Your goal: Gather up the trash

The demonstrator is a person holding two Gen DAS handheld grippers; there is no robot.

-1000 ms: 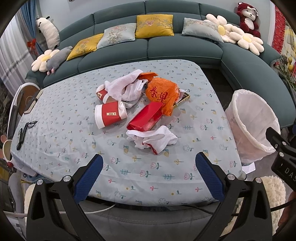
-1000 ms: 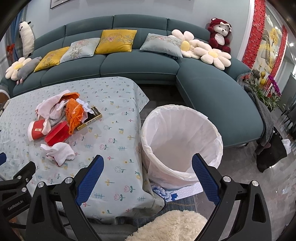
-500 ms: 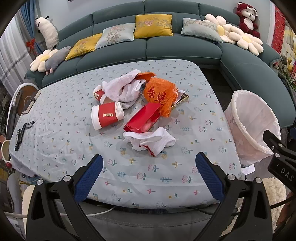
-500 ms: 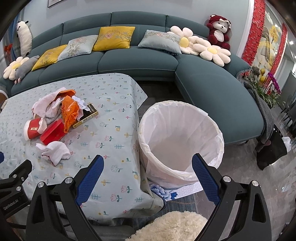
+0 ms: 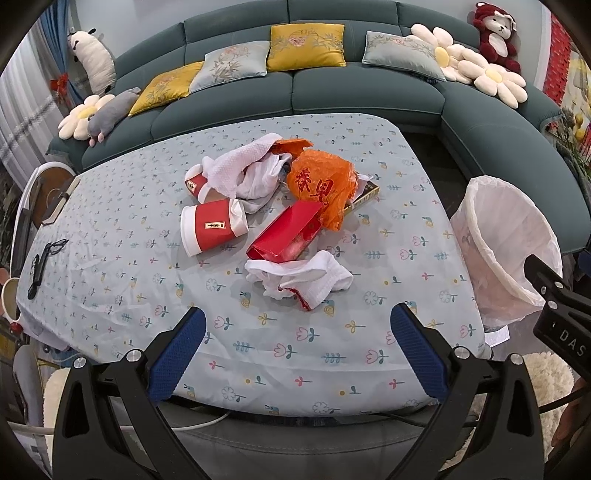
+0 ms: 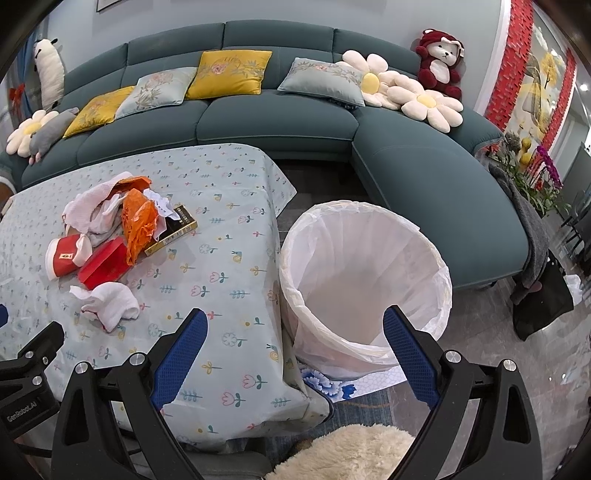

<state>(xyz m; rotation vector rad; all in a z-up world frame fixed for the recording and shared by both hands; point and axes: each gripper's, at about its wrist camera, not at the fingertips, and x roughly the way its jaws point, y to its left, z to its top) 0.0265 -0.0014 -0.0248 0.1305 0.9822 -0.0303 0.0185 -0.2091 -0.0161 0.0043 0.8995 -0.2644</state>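
Here, my left gripper [image 5: 295,332] hovers spread over the table's [image 5: 110,236] near edge; my right gripper [image 6: 293,334], also spread, hangs above the bin [image 6: 365,280]. Trash [image 5: 284,206] lies mid-table.

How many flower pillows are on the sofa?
3. One flower pillow lies at the sofa's left end beside a grey plush toy. Two more, and, sit side by side at the right end near the red bear. Others could be out of view.
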